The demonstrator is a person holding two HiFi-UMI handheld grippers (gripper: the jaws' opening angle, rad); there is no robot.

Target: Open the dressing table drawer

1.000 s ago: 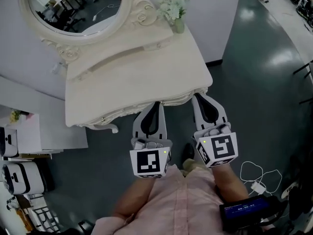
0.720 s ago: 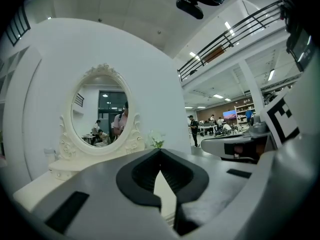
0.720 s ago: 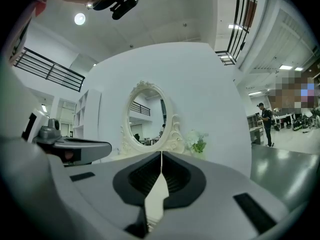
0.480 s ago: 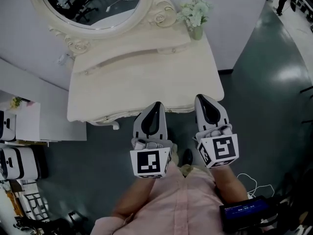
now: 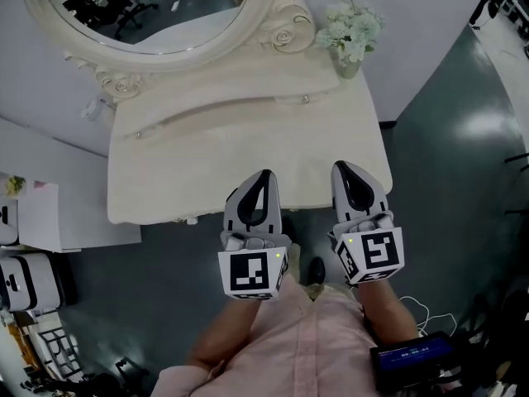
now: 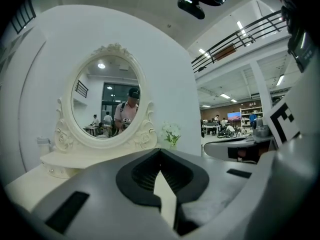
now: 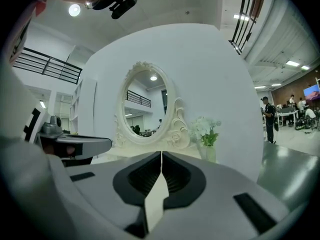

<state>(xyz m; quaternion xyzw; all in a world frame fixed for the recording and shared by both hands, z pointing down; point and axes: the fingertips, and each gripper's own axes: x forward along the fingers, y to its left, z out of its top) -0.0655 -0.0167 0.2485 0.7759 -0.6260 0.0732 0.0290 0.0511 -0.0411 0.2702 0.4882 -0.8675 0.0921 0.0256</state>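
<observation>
Two grippers are held side by side, each with its jaws pressed together and nothing between them. The left gripper (image 5: pixel 264 174) and right gripper (image 5: pixel 342 165) point at the cream dressing table (image 5: pixel 190 172). Seen from above, their tips overlap the right half of its near edge. The drawer front lies below that edge, hidden from above. At the back stand an oval mirror (image 5: pixel 140 7) in a carved frame and, at the right rear corner, a vase of white flowers (image 5: pixel 350 35).

Left hand-held gripper (image 5: pixel 265 174) and right hand-held gripper (image 5: pixel 342 166) abreast, jaws apparently together
</observation>
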